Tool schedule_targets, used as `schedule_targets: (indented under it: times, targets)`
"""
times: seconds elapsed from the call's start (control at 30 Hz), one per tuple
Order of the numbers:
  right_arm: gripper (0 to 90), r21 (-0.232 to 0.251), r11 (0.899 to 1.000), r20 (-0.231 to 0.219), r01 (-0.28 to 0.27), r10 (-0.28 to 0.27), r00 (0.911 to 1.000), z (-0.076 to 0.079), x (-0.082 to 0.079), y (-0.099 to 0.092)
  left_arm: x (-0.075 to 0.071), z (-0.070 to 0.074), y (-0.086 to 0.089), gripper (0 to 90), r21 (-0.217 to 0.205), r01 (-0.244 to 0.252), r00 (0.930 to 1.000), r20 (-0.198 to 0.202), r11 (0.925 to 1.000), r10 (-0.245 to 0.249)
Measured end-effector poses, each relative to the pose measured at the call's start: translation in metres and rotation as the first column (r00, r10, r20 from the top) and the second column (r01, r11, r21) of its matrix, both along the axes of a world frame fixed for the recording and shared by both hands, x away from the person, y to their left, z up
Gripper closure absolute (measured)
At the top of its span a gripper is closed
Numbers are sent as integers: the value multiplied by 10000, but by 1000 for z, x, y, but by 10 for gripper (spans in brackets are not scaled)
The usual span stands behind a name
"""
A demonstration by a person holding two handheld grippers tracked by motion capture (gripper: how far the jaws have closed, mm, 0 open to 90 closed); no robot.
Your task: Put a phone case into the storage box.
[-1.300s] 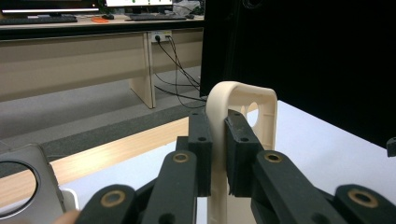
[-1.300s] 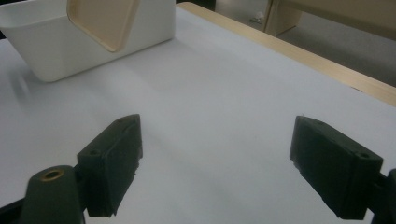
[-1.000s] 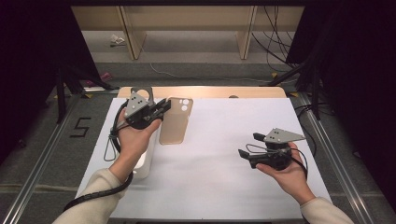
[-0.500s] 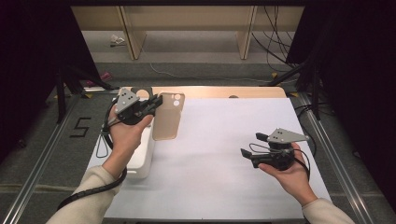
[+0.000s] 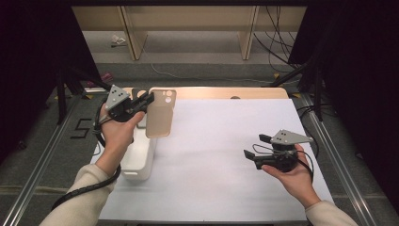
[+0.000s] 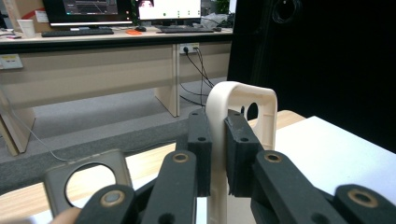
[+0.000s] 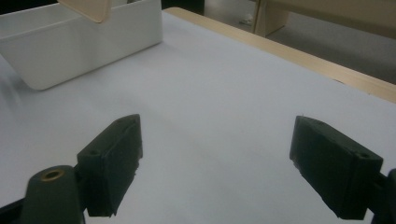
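Phone case [image 5: 160, 115]: beige plastic, smooth with a slight sheen; the left gripper [image 6: 218, 144] jaws are matt black plastic with brass-coloured pivot pins, same on the right gripper [image 7: 215, 163]. Storage bin [image 5: 139, 162] is smooth white plastic, faintly glossy. Table cover [image 5: 226, 155] looks like matt white paper, over a light wood tabletop [image 5: 226, 92], smooth finish.

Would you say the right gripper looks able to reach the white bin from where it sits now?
Probably yes. The right gripper has its jaws open with nothing between them, and bare white table cover lies between it and the white bin. The left gripper holds the beige phone case near the bin's far end, which might crowd it.
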State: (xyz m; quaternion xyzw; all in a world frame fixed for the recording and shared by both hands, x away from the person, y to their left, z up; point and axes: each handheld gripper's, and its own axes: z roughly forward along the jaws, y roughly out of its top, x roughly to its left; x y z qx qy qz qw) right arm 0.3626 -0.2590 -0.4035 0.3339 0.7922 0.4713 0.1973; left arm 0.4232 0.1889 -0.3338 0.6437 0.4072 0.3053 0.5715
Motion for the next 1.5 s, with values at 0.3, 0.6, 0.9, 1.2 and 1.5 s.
schedule_targets:
  times: [0.3, 0.6, 0.9, 1.2, 1.5]
  targets:
    - [180, 73, 10000, 6, 50, -50, 10000, 0, 0, -1, 4, 3, 17, 820, -25, -242, 9997, 44, 9997, 243]
    - [180, 90, 9999, -1, 91, -91, 10000, 0, 1, -2, 7, 5, 29, 820, 32, -442, 9990, 59, 9990, 441]
    - [180, 132, 9998, -22, 142, -141, 9999, 0, 1, -2, 13, 3, 37, 820, 16, -595, 9982, -17, 9982, 595]
    - [180, 164, 9997, -17, 170, -170, 9999, 0, 1, -3, 18, 2, 45, 820, -27, -756, 9971, -94, 9971, 756]
    - [181, 148, 9997, -63, 176, -175, 9998, 0, 2, -3, 26, 0, 53, 820, -27, -903, 9957, -215, 9959, 902]
